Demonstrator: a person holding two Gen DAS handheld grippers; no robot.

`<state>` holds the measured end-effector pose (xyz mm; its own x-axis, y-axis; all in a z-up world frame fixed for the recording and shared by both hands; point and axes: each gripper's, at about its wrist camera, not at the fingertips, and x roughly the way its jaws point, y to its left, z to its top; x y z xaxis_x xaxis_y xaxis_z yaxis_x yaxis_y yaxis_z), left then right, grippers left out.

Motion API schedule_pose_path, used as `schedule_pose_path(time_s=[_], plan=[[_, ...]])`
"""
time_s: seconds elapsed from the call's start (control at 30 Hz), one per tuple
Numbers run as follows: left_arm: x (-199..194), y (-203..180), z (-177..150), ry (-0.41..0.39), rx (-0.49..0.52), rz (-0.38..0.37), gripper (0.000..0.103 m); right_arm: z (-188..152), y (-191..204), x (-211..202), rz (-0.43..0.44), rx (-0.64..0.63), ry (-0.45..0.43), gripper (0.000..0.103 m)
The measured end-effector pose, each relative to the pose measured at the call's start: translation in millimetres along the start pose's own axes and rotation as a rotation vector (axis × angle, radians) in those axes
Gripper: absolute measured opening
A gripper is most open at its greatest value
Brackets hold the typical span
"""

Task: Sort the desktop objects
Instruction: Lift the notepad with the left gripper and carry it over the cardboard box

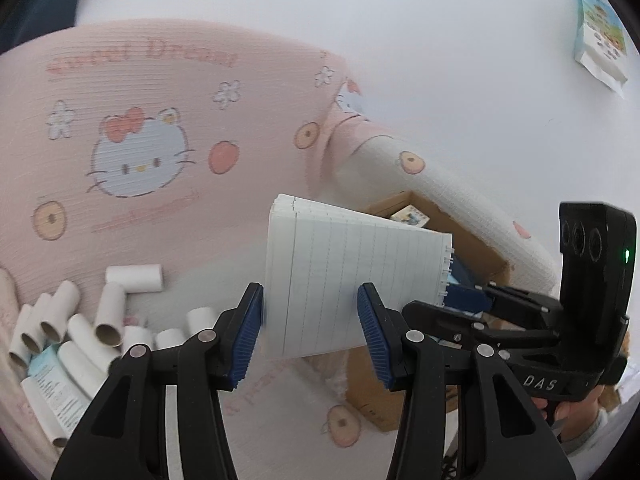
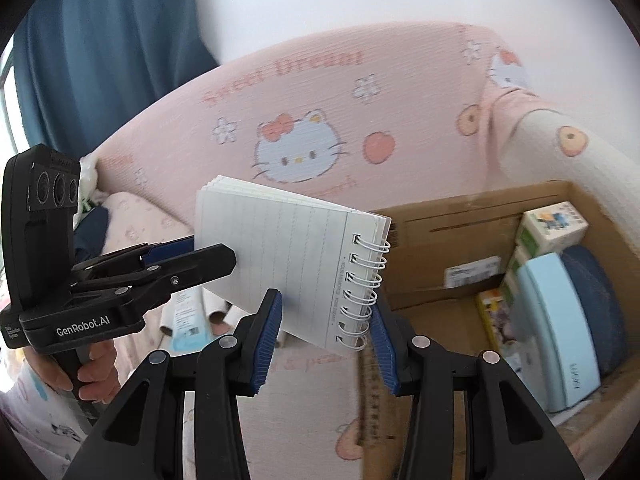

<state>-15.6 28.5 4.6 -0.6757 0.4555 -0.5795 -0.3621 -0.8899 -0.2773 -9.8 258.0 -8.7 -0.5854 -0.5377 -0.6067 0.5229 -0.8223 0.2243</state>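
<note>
A small spiral notebook point(image 1: 340, 272) with lined white pages hangs in the air above the pink cover, held by both grippers. My left gripper point(image 1: 310, 296) is shut on its loose-page end, blue pads against it; in the right wrist view the left gripper point(image 2: 212, 254) clamps that same edge. My right gripper point(image 2: 326, 304) is shut on the end with the white wire spiral point(image 2: 366, 288), and the notebook point(image 2: 288, 248) tilts up and away from it. The right gripper point(image 1: 456, 300) shows in the left wrist view at the spiral edge. A hand point(image 2: 94, 372) holds the left gripper's handle.
An open cardboard box point(image 2: 440, 248) sits at the right with a light blue case point(image 2: 560, 320), small printed cartons point(image 2: 556, 224) and a dark blue item. Several white paper tubes point(image 1: 80, 320) lie at the left on the pink cartoon-cat sofa cover point(image 1: 160, 120). A blue curtain point(image 2: 100, 60) hangs behind.
</note>
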Motion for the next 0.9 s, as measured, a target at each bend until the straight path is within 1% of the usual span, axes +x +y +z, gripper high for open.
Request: schedule_pose_path(time_s=[0.17, 0.27, 0.4, 0.53, 0.6, 0.67, 0.7, 0.77, 0.8, 0.9], plan=[[20.5, -15.5, 22.5, 0.005, -0.012, -0.098, 0.052, 3.7, -17.6, -11.0, -0.058, 0.048, -0.021, 0.041], [35.7, -31.4, 36.8, 0.009, 0.023, -0.133, 0.052, 6.5, -30.5, -18.8, -0.109, 0.076, -0.035, 0.041], [55.0, -49.1, 47.3, 0.03, 0.041, -0.168, 0.052, 9.9, -51.6, -28.5, -0.162, 0.14, -0.045, 0.041], [74.1, -62.8, 52.7, 0.074, 0.047, -0.203, 0.052, 7.3, -68.3, -37.1, -0.213, 0.174, -0.038, 0.041], [84.8, -68.5, 54.2, 0.092, 0.047, -0.219, 0.052, 4.7, -79.4, -38.9, -0.221, 0.214, -0.03, 0.041], [105.3, -73.5, 57.7, 0.153, 0.028, -0.25, 0.052, 0.8, -91.0, -39.0, -0.225, 0.252, -0.022, 0.041], [112.5, -74.3, 58.9, 0.174, 0.014, -0.263, 0.052, -1.0, -98.0, -39.2, -0.242, 0.272, -0.016, 0.041], [128.3, -77.7, 62.3, 0.203, -0.01, -0.3, 0.052, -2.6, -105.6, -40.5, -0.265, 0.29, -0.01, 0.041], [133.8, -80.6, 63.5, 0.212, -0.011, -0.307, 0.052, -3.0, -109.9, -42.0, -0.281, 0.3, -0.012, 0.041], [146.6, -94.5, 66.4, 0.221, 0.037, -0.32, 0.052, -1.7, -120.1, -45.1, -0.318, 0.32, -0.012, 0.041]])
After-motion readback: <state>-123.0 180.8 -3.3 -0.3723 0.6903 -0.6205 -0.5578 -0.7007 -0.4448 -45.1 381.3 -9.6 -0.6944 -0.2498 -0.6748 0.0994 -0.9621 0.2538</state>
